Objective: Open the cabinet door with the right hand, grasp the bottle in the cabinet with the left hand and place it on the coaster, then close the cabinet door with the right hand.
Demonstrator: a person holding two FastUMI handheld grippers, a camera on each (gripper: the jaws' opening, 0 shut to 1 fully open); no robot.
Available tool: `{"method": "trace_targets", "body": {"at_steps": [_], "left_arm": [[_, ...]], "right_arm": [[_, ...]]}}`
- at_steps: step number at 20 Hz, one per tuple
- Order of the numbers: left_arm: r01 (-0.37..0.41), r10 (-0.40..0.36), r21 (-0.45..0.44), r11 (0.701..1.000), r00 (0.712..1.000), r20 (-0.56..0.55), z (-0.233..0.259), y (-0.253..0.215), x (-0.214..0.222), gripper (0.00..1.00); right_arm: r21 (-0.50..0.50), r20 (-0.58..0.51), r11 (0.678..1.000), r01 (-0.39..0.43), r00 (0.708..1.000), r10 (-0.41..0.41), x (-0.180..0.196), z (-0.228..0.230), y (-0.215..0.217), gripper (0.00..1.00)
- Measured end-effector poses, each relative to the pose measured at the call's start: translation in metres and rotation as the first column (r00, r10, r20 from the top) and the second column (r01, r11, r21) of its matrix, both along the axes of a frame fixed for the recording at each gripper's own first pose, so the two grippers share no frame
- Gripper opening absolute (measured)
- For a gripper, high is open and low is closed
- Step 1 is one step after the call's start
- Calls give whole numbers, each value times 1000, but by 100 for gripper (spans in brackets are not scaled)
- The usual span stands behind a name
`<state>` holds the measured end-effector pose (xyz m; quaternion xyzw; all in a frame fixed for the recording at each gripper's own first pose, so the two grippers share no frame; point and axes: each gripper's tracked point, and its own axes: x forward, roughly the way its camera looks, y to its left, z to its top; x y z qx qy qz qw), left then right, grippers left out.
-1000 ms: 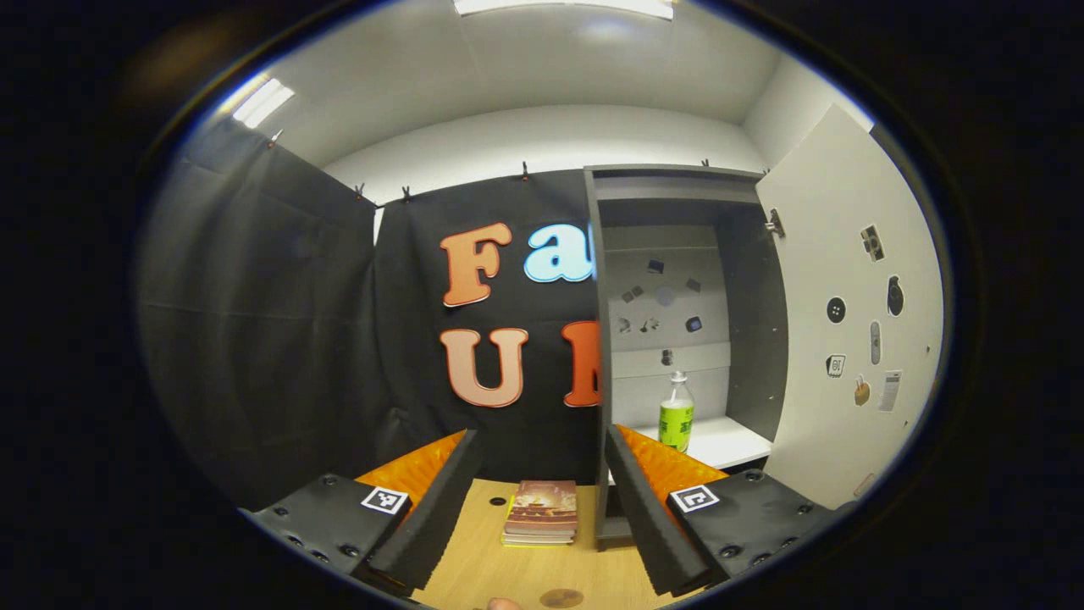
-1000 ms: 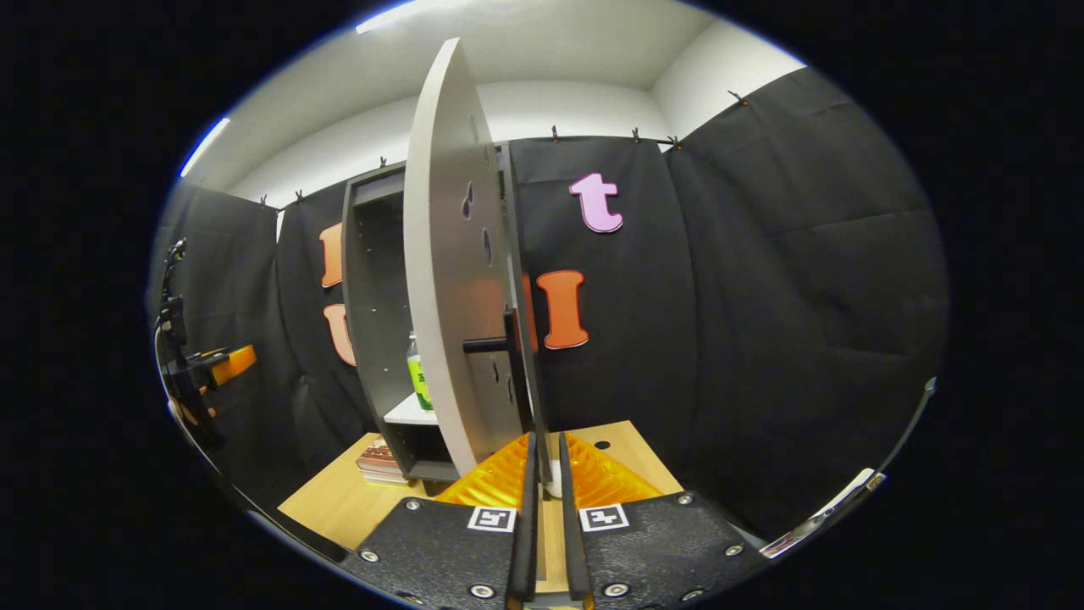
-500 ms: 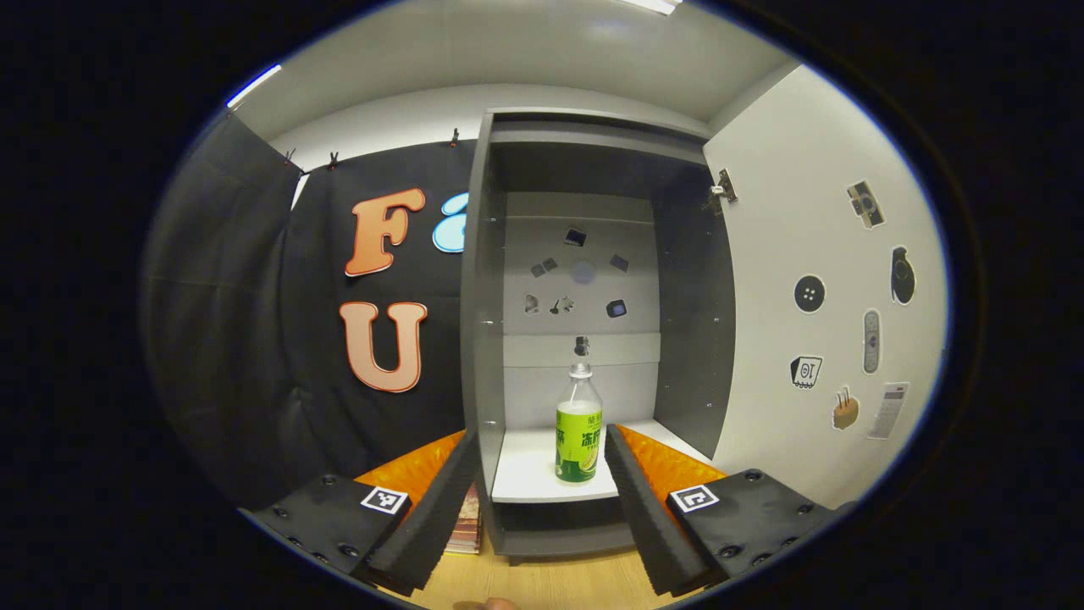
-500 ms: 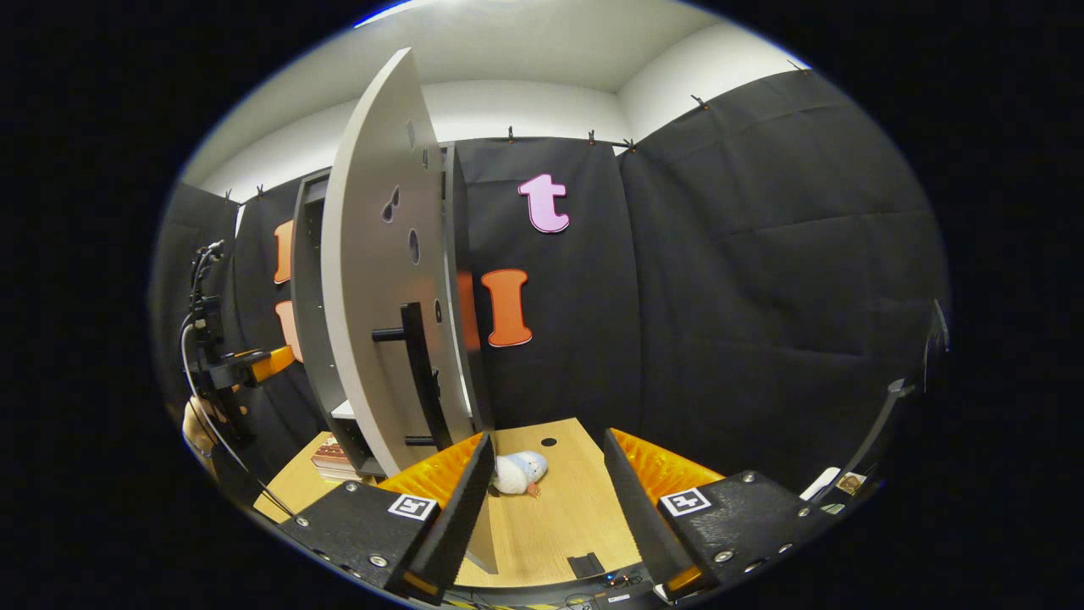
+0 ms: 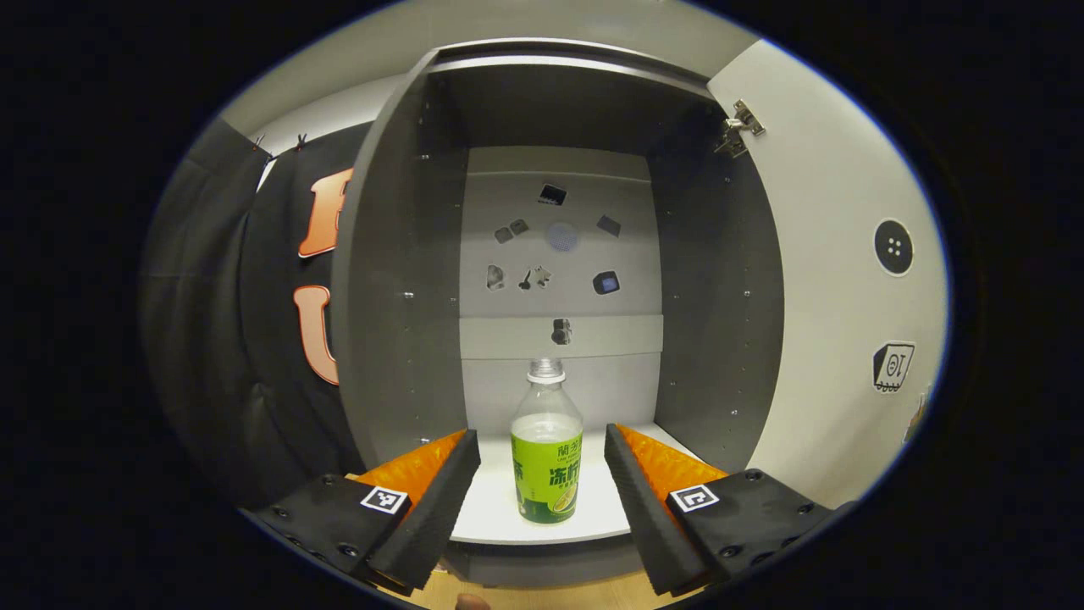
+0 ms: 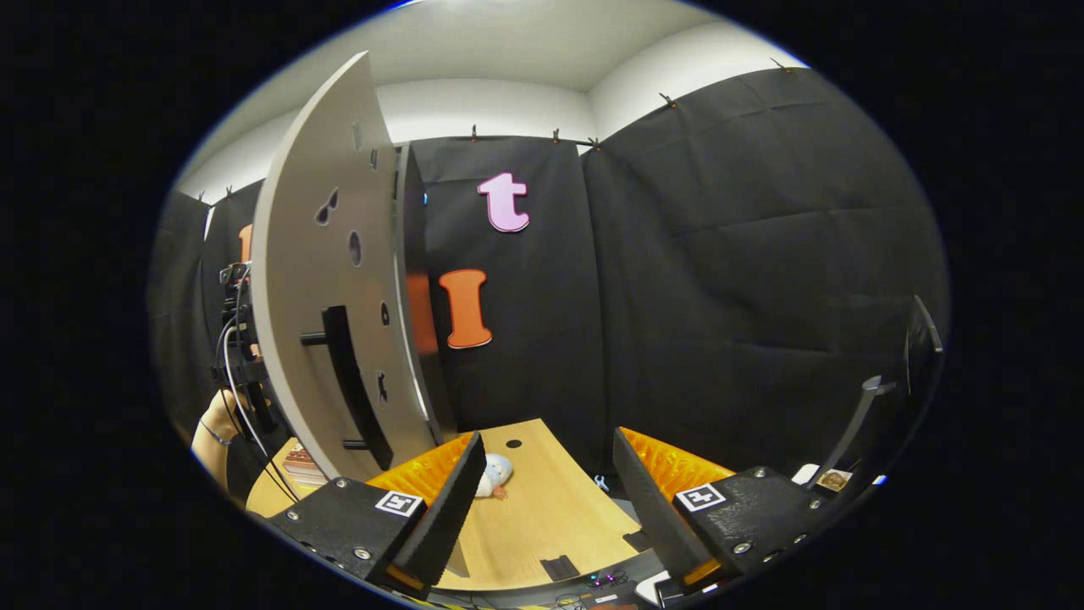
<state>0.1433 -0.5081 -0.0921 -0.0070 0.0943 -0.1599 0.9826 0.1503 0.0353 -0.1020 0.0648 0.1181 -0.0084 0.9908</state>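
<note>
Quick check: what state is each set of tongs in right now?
Left tongs: open, holding nothing, with the bottle standing between the fingers.
Right tongs: open, holding nothing, off the door handle.

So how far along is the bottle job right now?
Done: the cabinet door stands open. In hand: the open left tool is lined up on the bottle, which is on the shelf, ungripped. Left: grasp it, set it on the coaster, close the door.

White cabinet shelf carrying 1 upright bottle; wooden table bearing a small pale toy and stacked books.
</note>
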Motion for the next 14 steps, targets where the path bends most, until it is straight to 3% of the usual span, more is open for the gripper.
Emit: {"method": "trace_targets", "body": {"at_steps": [1, 4, 7, 13, 14], "left_arm": [[1, -1, 2, 1000, 1000, -8, -4, -4, 7, 99], [2, -2, -3, 1000, 999, -39, -18, -14, 31, 94], [-13, 14, 13, 1000, 998, -58, -33, -16, 51, 100], [-17, 18, 20, 1000, 996, -85, -50, -12, 67, 96], [-12, 14, 19, 1000, 996, -84, -49, -11, 64, 82]], "right_arm": [[1, -4, 1000, 9, 1000, -9, 1, -1, -1, 93], [-2, -16, 1000, 29, 999, -29, 4, -4, -4, 93], [-7, -26, 999, 37, 999, -37, 4, -6, -8, 93], [-7, -36, 999, 40, 999, -40, 6, -9, -7, 93], [-8, -39, 999, 40, 998, -40, 6, -10, -7, 93]]}}
